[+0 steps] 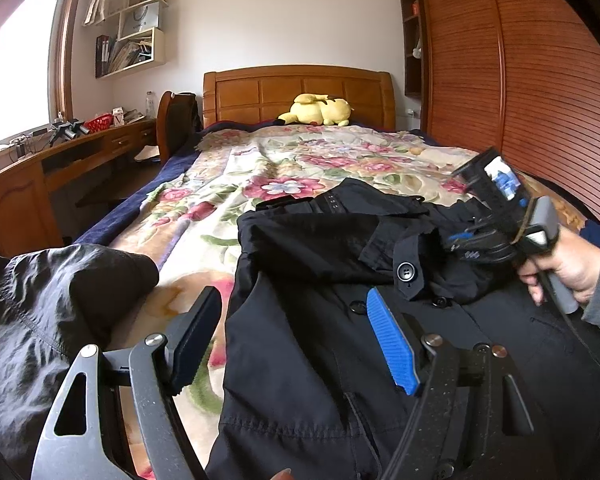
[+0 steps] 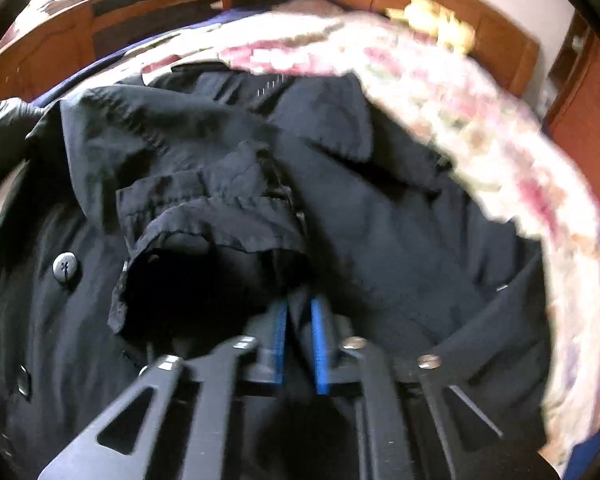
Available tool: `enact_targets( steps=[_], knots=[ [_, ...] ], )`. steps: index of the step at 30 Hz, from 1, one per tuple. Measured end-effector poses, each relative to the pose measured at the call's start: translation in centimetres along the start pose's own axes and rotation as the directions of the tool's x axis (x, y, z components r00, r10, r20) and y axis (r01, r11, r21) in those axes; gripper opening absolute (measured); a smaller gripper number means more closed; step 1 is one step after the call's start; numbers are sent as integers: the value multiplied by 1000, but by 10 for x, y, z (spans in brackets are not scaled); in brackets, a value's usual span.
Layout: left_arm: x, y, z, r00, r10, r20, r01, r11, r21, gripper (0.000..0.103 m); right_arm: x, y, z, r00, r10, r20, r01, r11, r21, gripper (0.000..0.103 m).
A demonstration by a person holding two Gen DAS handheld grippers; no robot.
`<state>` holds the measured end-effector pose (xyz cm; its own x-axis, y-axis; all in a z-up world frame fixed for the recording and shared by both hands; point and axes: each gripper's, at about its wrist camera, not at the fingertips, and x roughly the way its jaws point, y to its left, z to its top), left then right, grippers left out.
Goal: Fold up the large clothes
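Black coat [image 1: 320, 320] spread on floral blanket [image 1: 260, 168]. Left gripper [image 1: 296, 340] agape over coat's edge, nothing pinched. Right gripper [image 2: 300, 320], at 3 o'clock, clamped on coat sleeve fabric [image 2: 220, 216].

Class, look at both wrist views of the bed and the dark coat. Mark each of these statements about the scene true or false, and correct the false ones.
1. The left gripper is open, with nothing pinched between its fingers. True.
2. The right gripper is wide open above the coat. False: it is shut on a fold of the black coat.
3. A yellow plush toy lies near the wooden headboard. True.
4. The coat lies on a plain white sheet. False: it lies on a floral blanket.
5. A round dark button shows on the coat's front. True.
6. The coat is already folded into a neat square. False: it is still spread out and rumpled.
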<state>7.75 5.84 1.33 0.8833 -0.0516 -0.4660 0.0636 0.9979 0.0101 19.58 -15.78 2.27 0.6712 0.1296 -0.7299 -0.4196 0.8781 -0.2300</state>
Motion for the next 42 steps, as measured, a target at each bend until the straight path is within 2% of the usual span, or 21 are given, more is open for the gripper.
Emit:
enact_targets(
  steps=[5,8,11,17,20,25,28,30,32,38,42],
  knots=[
    [-4,3,0,1000,2,4,-2,1000,-7,76,-54,-5,-12,986,34,162,-37,999,19,5],
    [-8,6,0,1000,-1,13,1,1000,-12,76,-86,4,-33,975,84,207,-85,996,-7,5],
    [-11,7,0,1000,-2,17,2,1000,-12,76,-109,14,-65,970,127,206,-120,992,-43,5],
    [-18,8,3,999,-15,30,15,1000,-18,76,-130,29,-123,980,165,113,-162,986,-33,6],
    [-22,9,3,999,-22,37,23,1000,-17,76,-133,29,-138,983,164,79,-164,986,2,11],
    [-22,8,3,999,-25,35,26,1000,-6,76,-143,27,-153,990,114,79,-119,991,64,20],
    [-21,2,1,999,-27,31,27,1000,14,76,-154,31,-163,993,74,92,-83,992,97,35],
    [-22,-4,-2,999,-29,25,28,999,28,76,-165,28,-173,991,74,114,-87,989,118,50],
    [-22,-12,-7,999,-33,17,32,998,47,76,-175,25,-180,987,75,139,-95,985,146,55],
    [-24,-34,-26,998,-61,-29,63,996,68,76,-191,10,-184,977,31,212,-84,966,244,56],
    [-28,-49,-34,995,-83,-53,87,994,70,76,-181,6,-179,972,27,232,-92,957,276,56]
  ],
)
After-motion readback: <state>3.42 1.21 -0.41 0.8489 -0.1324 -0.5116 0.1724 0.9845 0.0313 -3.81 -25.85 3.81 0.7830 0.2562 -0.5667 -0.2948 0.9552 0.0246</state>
